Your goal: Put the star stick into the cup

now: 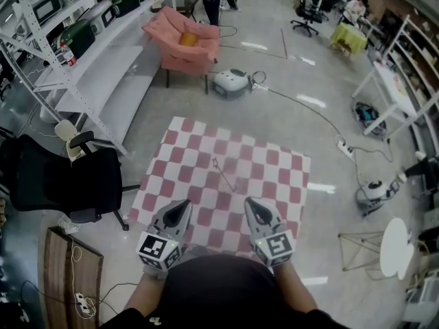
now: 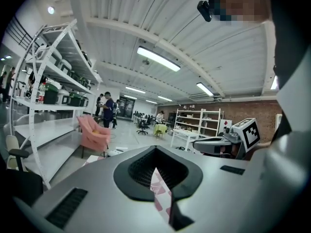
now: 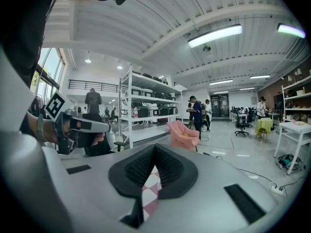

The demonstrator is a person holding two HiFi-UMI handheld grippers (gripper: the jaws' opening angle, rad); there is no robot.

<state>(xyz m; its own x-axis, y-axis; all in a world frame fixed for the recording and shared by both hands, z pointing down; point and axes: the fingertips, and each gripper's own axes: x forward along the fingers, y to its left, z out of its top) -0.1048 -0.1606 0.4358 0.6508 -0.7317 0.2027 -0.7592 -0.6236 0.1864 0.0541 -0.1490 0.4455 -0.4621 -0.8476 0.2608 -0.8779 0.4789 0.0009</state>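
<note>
Head view: the person's two forearms reach forward from the bottom edge, side by side and roughly parallel. Each hand carries a grey gripper with a black-and-white marker cube at its back. The left gripper [image 1: 180, 211] and the right gripper [image 1: 255, 210] hover over the near edge of the pink-and-white checkered tabletop [image 1: 274, 163], apart from each other and angled slightly inward. Both point forward and only a little downward. The thin grey star stick [image 1: 223, 175] lies flat on the checkered tabletop beyond the two grippers. It sits roughly on the line between them and touches neither. It lies slantwise, its far end leaning to the left. It is too fine here to make out the star's shape. Past the tabletop a pink upholstered armchair [image 1: 182, 43] stands on the grey floor, and a black office chair [image 1: 68, 180] stands to the left.

Left gripper view: the left gripper [image 2: 155, 149] has its black ribbed jaws pressed together at the tip, with nothing held between them. Through the narrow slit below the tip shows a sliver of the checkered tabletop. The right gripper, with its marker cube, shows at the right, held level alongside.

Right gripper view: the right gripper [image 3: 154, 147] is likewise closed tip to tip and empty. Only a strip of the checkered tabletop is visible through the gap beneath. The left gripper shows at the left edge, in the person's hand. The star stick cannot be made out in either gripper view.
</note>
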